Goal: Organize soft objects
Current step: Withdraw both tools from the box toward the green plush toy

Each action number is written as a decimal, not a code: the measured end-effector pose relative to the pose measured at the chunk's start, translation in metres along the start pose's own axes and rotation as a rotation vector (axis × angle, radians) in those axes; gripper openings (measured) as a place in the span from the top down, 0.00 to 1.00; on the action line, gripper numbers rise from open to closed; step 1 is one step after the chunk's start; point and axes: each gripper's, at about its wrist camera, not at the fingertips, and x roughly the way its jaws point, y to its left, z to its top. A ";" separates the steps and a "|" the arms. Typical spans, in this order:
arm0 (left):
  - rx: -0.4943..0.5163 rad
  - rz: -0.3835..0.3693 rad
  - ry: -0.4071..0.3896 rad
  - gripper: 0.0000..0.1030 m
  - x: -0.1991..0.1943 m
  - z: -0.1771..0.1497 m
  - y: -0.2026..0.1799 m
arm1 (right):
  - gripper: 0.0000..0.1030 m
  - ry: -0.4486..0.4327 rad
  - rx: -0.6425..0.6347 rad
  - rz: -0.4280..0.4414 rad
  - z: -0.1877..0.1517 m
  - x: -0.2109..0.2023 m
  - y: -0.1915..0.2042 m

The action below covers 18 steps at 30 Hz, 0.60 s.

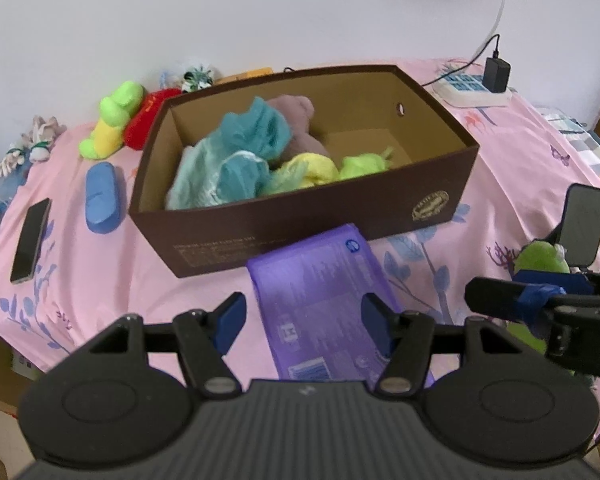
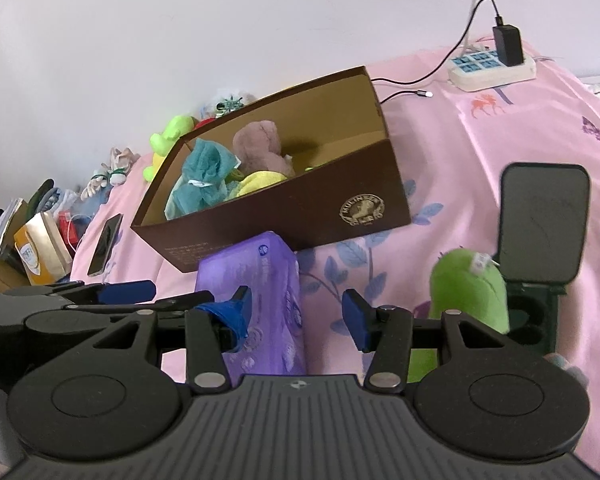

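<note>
The purple plastic-wrapped soft pack [image 1: 320,300] lies lengthwise between the left tool's [image 1: 304,320] parted, empty jaws; the right tool [image 2: 300,316], also apart and empty, hovers just beside.

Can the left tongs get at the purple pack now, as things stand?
Probably yes. The left tongs are open with the purple pack lying right between and ahead of the fingers, and nothing lies over it; the brown box only touches its far end.

The purple pack [image 1: 320,292] lies against the brown box's [image 1: 300,236] near wall, blocking that approach. Inside the box, its right end is bare; soft toys fill the left.
</note>
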 end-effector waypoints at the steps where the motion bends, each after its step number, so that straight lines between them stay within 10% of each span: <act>1: 0.004 -0.007 0.005 0.38 0.001 -0.001 -0.001 | 0.67 -0.002 0.000 0.000 -0.002 -0.003 -0.002; 18: 0.139 -0.201 0.016 0.38 0.003 -0.017 -0.047 | 0.66 -0.042 -0.032 -0.094 -0.031 -0.049 -0.036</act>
